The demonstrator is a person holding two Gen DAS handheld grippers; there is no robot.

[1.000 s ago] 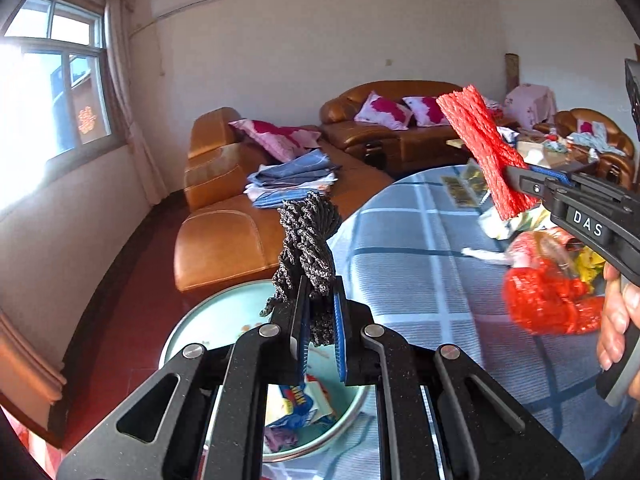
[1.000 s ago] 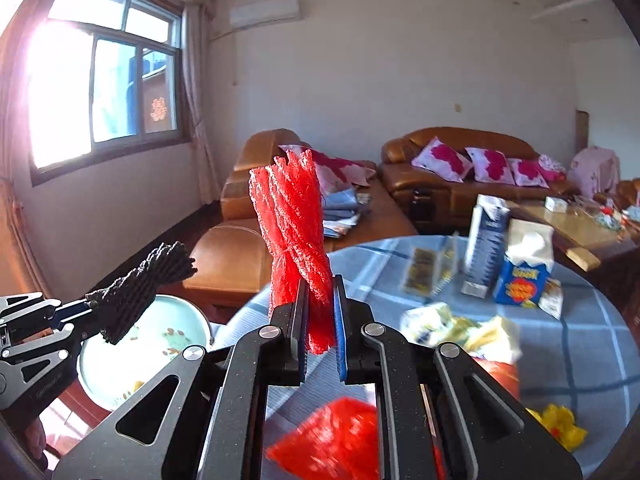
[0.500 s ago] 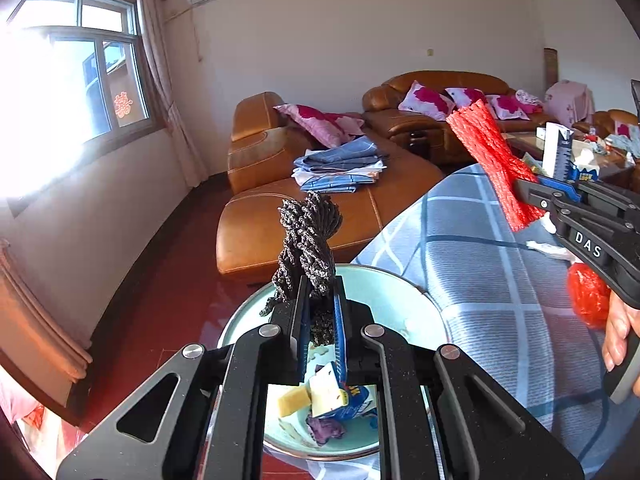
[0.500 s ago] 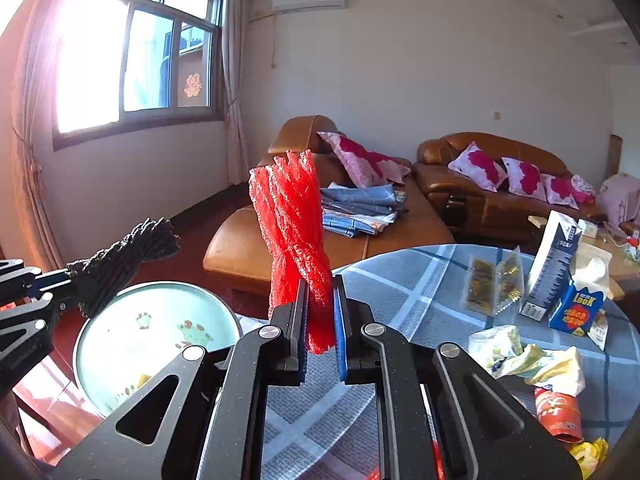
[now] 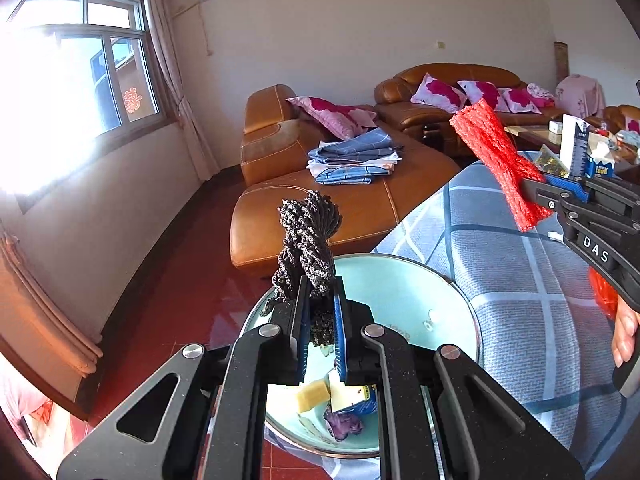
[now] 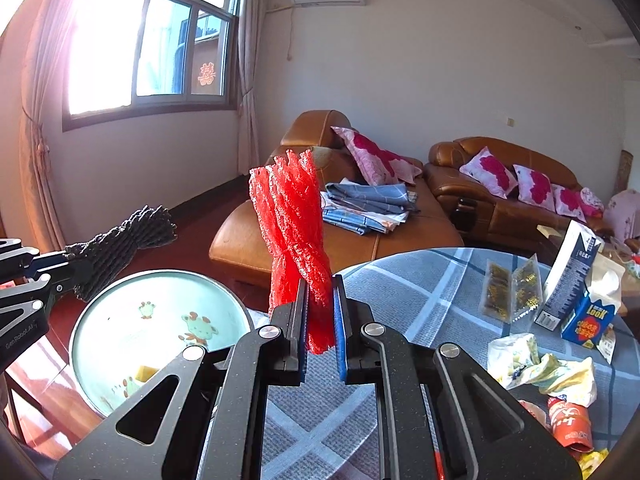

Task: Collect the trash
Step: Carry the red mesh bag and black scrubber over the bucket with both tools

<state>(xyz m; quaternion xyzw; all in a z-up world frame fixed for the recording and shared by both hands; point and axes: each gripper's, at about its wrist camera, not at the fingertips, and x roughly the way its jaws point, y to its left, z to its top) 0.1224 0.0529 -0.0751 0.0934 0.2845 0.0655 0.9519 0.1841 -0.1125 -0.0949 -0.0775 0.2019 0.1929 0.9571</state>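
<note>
The left tool [image 5: 320,330] is clamped on a bunch of black foam netting [image 5: 306,248], a twisted, open-mesh sleeve with a speckled grey sheen that flares out at its far end. It hangs above the near rim of a pale green basin [image 5: 400,292], which sits off the left edge of the surface [image 5: 520,300], a round top under a blue-grey checked cloth. Low in the basin lie a yellow block [image 5: 312,392], a blue and white carton [image 5: 354,394] and a crumpled purple scrap [image 5: 344,426].

The right tool [image 6: 320,336] grips a bunch of red foam netting [image 6: 294,232], the same mesh kind, pinched at its waist and fanned at the top. It stands nearly upright over the left edge of the surface, just right of the basin [image 6: 120,300], whose inside shows cartoon animal prints.

On the right of the surface, well apart from both tools, lie a crumpled yellow-white wrapper [image 6: 544,368], a red packet [image 6: 570,424], two clear sachets [image 6: 510,290], a tall white and dark carton [image 6: 568,276] and a blue carton [image 6: 590,318]. Far behind stand brown leather sofas [image 6: 400,236] with folded blue cloth [image 6: 366,206].
</note>
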